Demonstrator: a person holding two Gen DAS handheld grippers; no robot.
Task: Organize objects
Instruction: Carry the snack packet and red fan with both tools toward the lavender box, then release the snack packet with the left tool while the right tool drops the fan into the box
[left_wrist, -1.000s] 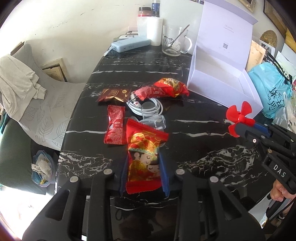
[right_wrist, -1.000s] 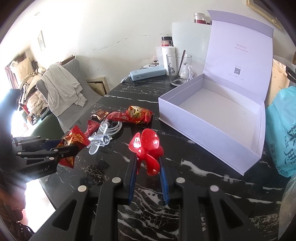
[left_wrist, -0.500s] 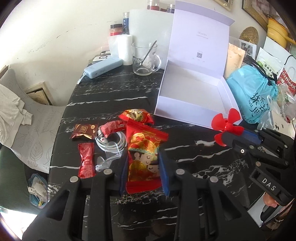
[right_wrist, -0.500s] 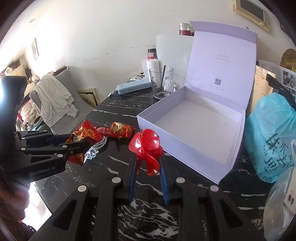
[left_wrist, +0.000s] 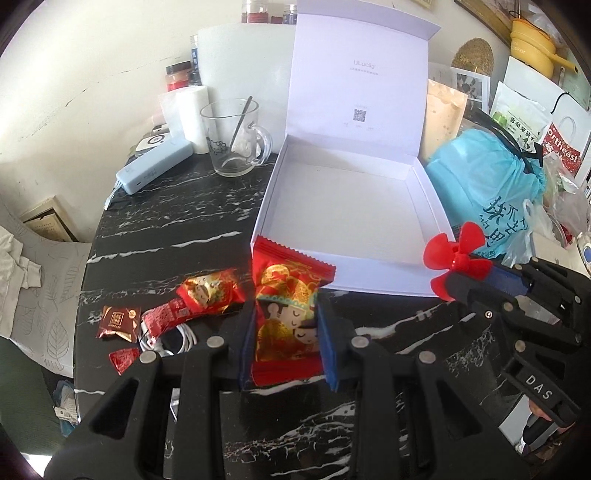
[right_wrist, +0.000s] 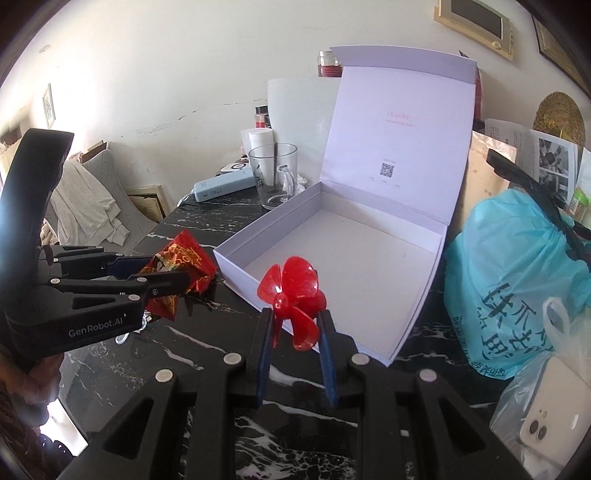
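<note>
Left gripper (left_wrist: 286, 325): its fingers squeeze the big red snack packet (left_wrist: 286, 314) from both sides, held up just in front of the white box (left_wrist: 347, 273), ready to go in.
Right gripper (right_wrist: 295, 328): its fingers pinch the red toy fan (right_wrist: 293, 291) by its middle, just in front of the box's near corner.
Counter (left_wrist: 177, 229): more small snack packets (left_wrist: 207, 291) and a white cable (left_wrist: 181, 338) wait left of the box.
White box: lid up, nothing inside yet.
Glass mug (left_wrist: 234, 138): behind and left of the box.

black marble table (left_wrist: 192, 229) | on it: open white box (left_wrist: 347, 206); glass mug (left_wrist: 236, 144); blue power bank (left_wrist: 155, 170); red snack packets (left_wrist: 207, 291)
</note>
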